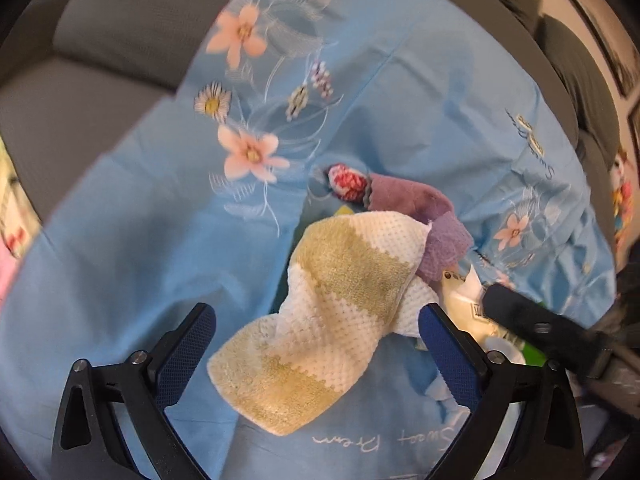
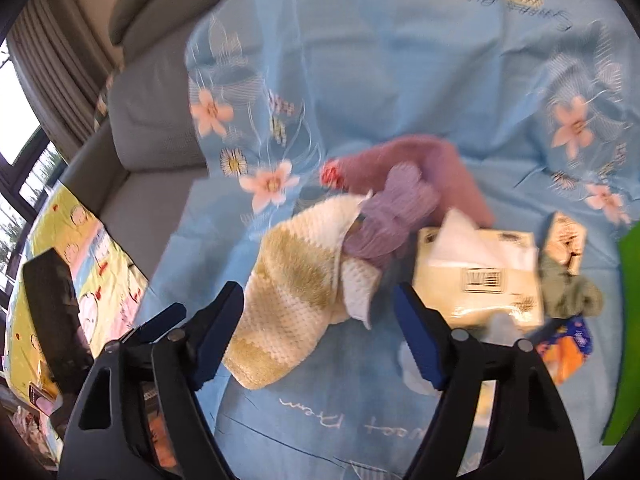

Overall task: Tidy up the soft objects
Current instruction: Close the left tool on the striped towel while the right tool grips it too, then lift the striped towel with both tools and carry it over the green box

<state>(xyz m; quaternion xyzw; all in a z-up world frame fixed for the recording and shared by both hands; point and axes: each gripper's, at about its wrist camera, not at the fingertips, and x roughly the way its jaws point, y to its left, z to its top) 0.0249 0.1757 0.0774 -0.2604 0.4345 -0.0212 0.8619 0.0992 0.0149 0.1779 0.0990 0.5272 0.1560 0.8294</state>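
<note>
Honestly this looks like it's barely started, going by how everything lies in one heap. Nearest in the left wrist view, the left gripper (image 1: 318,332) hangs with its jaws spread wide and nothing in them, and the yellow-and-white waffle cloth (image 1: 320,312) sits right between the fingertips at bottom centre, crumpled, not folded. Same deal in the right wrist view: the right gripper (image 2: 318,320) is gaping open and empty, with that same cloth (image 2: 292,296) low in the frame just left of centre. A bit further back, a lilac knit cloth (image 2: 390,220) is bunched against the waffle one, and behind that a mauve towel (image 2: 420,168) lies draped, all touching in a pile on the blue floral sheet (image 1: 120,260). So my guess is nothing's sorted yet and every soft piece remains to be picked up and folded or stacked. What the right view gives you that the left doesn't: the whole cream tissue pack (image 2: 480,276) at centre right, an olive green rag (image 2: 568,292) just beside it, and an orange-and-blue wrapper (image 2: 568,344) lower right. The left view only catches a sliver of the pack behind the other gripper's black finger, but it shows a red-and-white patterned bit (image 1: 348,182) poking out past the mauve towel more sharply. Farthest back in both is the grey sofa (image 1: 120,20).
</note>
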